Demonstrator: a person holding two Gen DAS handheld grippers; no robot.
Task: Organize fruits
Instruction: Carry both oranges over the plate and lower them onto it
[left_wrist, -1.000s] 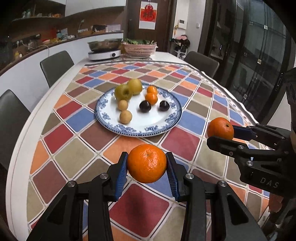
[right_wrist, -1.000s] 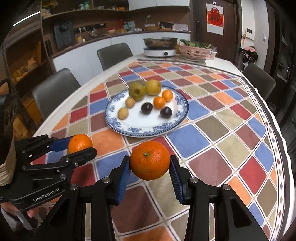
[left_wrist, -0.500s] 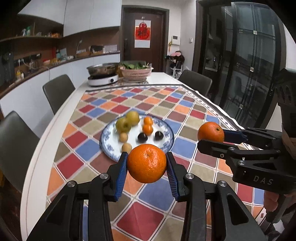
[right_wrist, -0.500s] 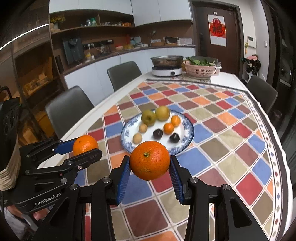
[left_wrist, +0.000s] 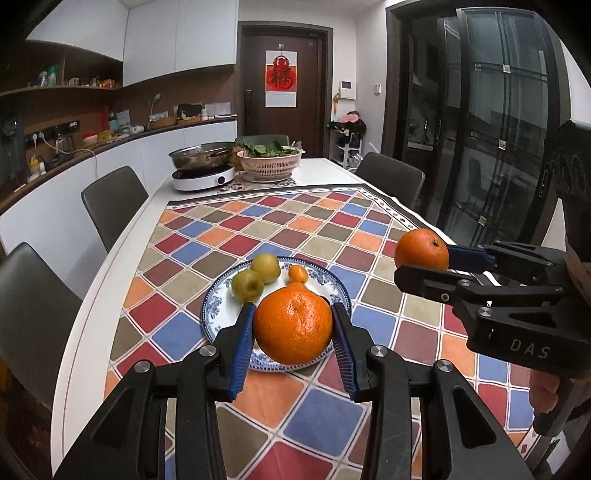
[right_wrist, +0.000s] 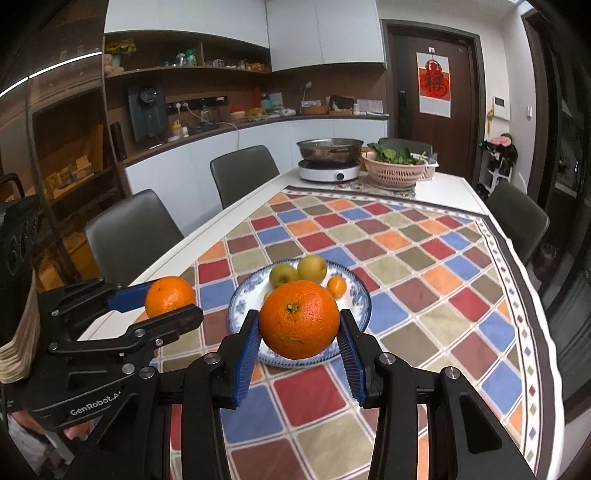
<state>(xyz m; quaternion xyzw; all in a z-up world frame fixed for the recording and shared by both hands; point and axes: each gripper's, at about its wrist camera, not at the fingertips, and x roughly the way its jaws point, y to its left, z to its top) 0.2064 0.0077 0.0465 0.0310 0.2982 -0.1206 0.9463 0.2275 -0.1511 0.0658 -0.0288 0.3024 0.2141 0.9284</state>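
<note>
My left gripper (left_wrist: 293, 328) is shut on a mandarin (left_wrist: 293, 326) and holds it high above the table, in front of the blue-and-white plate (left_wrist: 210, 314). My right gripper (right_wrist: 299, 325) is shut on an orange (right_wrist: 299, 319), also raised. Each gripper shows in the other's view: the right one with its orange (left_wrist: 422, 249), the left one with its mandarin (right_wrist: 169, 295). The plate (right_wrist: 238, 306) holds a green apple (left_wrist: 247, 284), a yellow pear (left_wrist: 266, 267) and a small tangerine (left_wrist: 297, 275); other fruits on it are hidden behind the held fruit.
A checkered cloth (left_wrist: 321, 229) covers the white table. An induction cooker with a steel pan (left_wrist: 201, 162) and a pink basket of greens (left_wrist: 269, 162) stand at the far end. Grey chairs (left_wrist: 114, 203) line both sides.
Both grippers have risen and tilted up, still shut on their fruit. The plate now looks smaller and lower, partly hidden behind the held fruit.
</note>
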